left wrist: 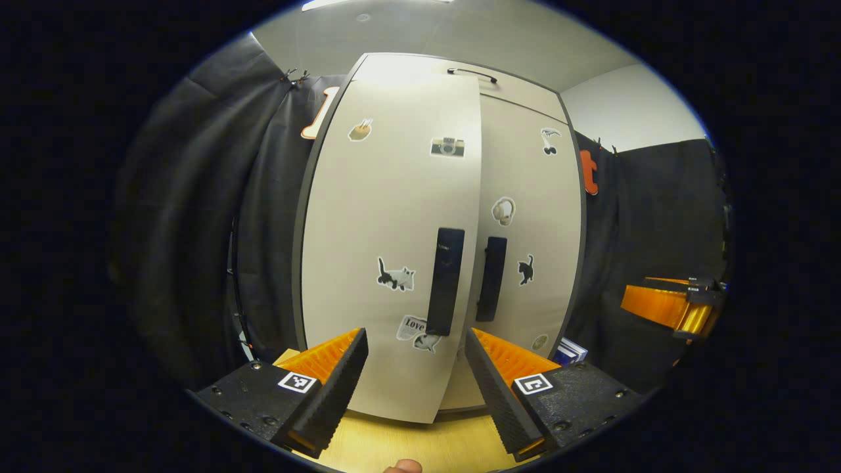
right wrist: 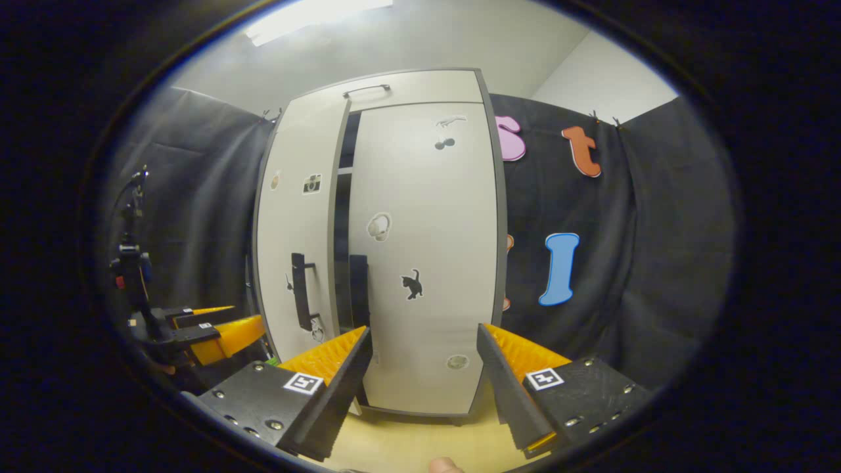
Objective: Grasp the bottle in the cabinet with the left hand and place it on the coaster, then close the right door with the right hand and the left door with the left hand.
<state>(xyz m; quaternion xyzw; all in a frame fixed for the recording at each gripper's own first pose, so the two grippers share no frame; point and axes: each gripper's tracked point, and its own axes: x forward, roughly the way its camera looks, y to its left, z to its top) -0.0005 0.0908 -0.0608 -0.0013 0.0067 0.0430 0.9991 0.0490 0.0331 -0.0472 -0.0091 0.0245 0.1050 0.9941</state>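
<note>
A pale cabinet (left wrist: 394,197) with animal stickers stands on a wooden table (left wrist: 407,443). Its left door (left wrist: 387,249) hangs slightly ajar, its free edge overlapping the right door (left wrist: 532,217). Each door carries a dark vertical handle, the left handle (left wrist: 445,279) beside the right handle (left wrist: 491,279). My left gripper (left wrist: 417,374) is open, just in front of the left door and below its handle. In the right gripper view the right door (right wrist: 427,249) looks closed, and a dark gap (right wrist: 343,217) separates it from the left door (right wrist: 295,230). My right gripper (right wrist: 424,374) is open before the right door, holding nothing.
Black cloth surrounds the cabinet. The right gripper (left wrist: 677,305) hangs off to the right in the left gripper view; the left gripper (right wrist: 197,328) shows at left in the right gripper view. A blue-and-white box (left wrist: 568,351) sits by the cabinet's right foot.
</note>
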